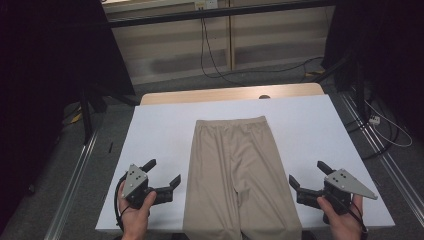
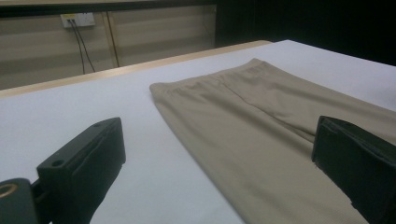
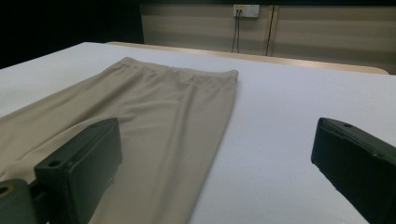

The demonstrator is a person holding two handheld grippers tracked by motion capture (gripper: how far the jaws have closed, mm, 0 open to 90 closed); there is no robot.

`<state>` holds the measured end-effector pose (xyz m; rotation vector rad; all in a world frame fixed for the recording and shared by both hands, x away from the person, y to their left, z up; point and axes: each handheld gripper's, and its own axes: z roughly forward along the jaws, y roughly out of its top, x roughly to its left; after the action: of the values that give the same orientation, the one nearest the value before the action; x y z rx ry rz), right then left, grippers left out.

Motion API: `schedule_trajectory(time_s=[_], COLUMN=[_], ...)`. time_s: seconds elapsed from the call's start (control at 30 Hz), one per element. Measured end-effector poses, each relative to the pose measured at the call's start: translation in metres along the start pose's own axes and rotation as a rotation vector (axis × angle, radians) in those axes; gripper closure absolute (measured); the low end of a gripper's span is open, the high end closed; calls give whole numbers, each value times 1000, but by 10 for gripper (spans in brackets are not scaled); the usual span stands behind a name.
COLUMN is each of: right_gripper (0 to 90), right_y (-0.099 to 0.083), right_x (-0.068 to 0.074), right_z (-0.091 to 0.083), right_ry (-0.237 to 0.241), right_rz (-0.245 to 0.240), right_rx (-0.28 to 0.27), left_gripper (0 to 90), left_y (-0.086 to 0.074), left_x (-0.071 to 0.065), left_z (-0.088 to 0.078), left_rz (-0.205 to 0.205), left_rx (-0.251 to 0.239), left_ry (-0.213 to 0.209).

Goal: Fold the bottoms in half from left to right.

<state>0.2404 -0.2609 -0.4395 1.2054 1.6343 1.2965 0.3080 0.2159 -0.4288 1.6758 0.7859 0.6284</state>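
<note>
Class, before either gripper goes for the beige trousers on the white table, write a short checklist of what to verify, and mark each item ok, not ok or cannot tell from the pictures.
1. Left gripper open, nothing between its fingers: ok.
2. Right gripper open, nothing between its fingers: ok.
3. Trousers lie flat, waistband at the far end: ok.
4. Both grippers apart from the cloth, one on each side: ok.
5. Trouser legs fully on the table: not ok, they run over the near edge.
6. State of the leg ends: cannot tell, out of frame.
</note>
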Motion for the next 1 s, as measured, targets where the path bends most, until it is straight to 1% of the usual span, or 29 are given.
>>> schedule_trajectory(time_s=[0.07, 0.13, 0.17, 0.23, 0.3, 0.33, 0.37, 0.43, 0.47, 0.53, 0.57, 0.63, 0.67, 0.7, 0.8, 0.83, 0.9, 0.97, 1.0], right_gripper=[15, 16, 12, 12, 11, 13, 18, 18, 18, 21, 26, 35, 39, 40, 47, 48, 50, 60, 67], right_y=[0, -1, -1, -1, -1, -1, -1, -1, -1, -1, -1, -1, -2, -2, -3, -3, -3, -2, -2], right_x=[1, 2, 4, 4, 5, 9, 11, 13, 17, 24, 27, 33, 36, 39, 48, 50, 56, 63, 67], right_z=[0, 1, 1, 2, 3, 5, 7, 8, 9, 11, 12, 15, 16, 18, 22, 23, 25, 28, 29], right_ry=[1, 4, 22, 25, 41, 37, 38, 44, 63, 85, 99, 121, 131, 148, 175, 187, 203, 228, 239], right_rz=[0, -9, -5, 1, 11, 11, 6, 7, 7, -5, -12, -17, -19, -17, -23, -24, -34, -42, -51], right_rx=[5, 14, 19, 18, 20, 35, 46, 52, 59, 66, 71, 80, 87, 95, 108, 113, 126, 143, 149], left_gripper=[28, 28, 29, 28, 28, 29, 33, 35, 35, 35, 35, 35, 35, 35, 38, 40, 46, 49, 49], left_y=[0, 0, 0, 0, 0, -1, -1, -2, -1, -1, -1, -1, -2, -2, -1, -1, 1, 1, 2], left_x=[0, 0, 0, 0, 0, 0, -1, -2, -1, -2, -2, -1, -1, 0, 0, 0, 0, -1, -2], left_z=[0, 1, 2, 3, 4, 5, 7, 8, 8, 9, 9, 10, 10, 10, 13, 14, 17, 20, 22], left_rz=[3, -5, -1, -5, 2, 6, -1, -3, -3, -9, -6, -14, -21, -19, -20, -28, -17, -23, -17], left_rx=[8, 11, 17, 18, 27, 35, 49, 57, 63, 70, 83, 88, 89, 91, 93, 90, 97, 100, 104], left_ry=[0, 5, 8, 5, 5, 2, -1, -4, -9, -14, -20, -35, -36, -35, -47, -49, -53, -52, -59])
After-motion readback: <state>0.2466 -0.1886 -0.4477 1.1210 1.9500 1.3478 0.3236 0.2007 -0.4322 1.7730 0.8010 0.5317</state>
